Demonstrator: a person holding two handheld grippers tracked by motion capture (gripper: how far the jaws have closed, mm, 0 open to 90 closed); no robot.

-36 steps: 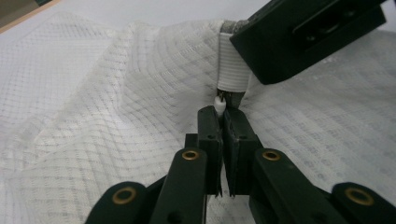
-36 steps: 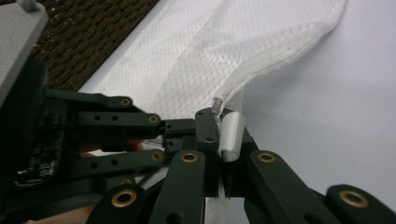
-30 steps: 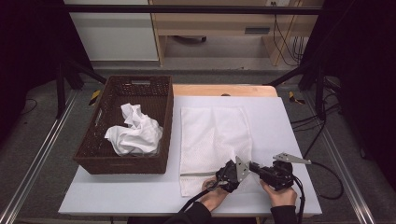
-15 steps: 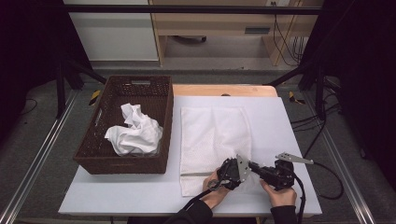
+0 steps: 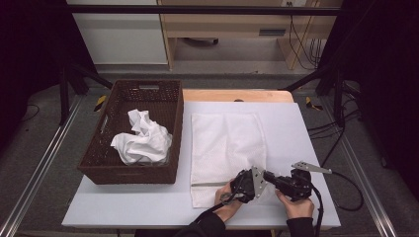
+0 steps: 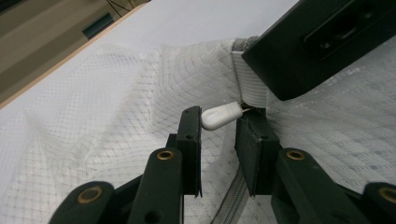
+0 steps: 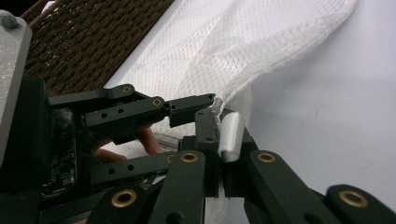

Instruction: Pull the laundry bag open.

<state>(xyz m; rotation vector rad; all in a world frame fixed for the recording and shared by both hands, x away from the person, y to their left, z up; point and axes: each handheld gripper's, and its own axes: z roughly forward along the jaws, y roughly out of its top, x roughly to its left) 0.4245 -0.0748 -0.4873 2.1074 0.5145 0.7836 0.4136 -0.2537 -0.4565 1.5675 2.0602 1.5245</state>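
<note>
Two hand-held grippers meet at the table's five o'clock in the high view, left gripper (image 5: 245, 183) beside right gripper (image 5: 289, 183), on the flat white mesh zip bag (image 5: 225, 143). Left gripper view: jaws apart around the white plastic zipper pull (image 6: 219, 116). Right gripper view: jaws clamped on the bag's corner (image 7: 225, 122).

white mesh zip bag (image 5: 225, 143), flat on table (image 5: 301, 128)

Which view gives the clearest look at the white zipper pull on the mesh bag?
The left gripper view: the zipper pull lies sharp between the left gripper's open jaws. The right gripper view shows it partly covered beside the right gripper, shut on the bag corner. In the high view it is too small to tell.
</note>
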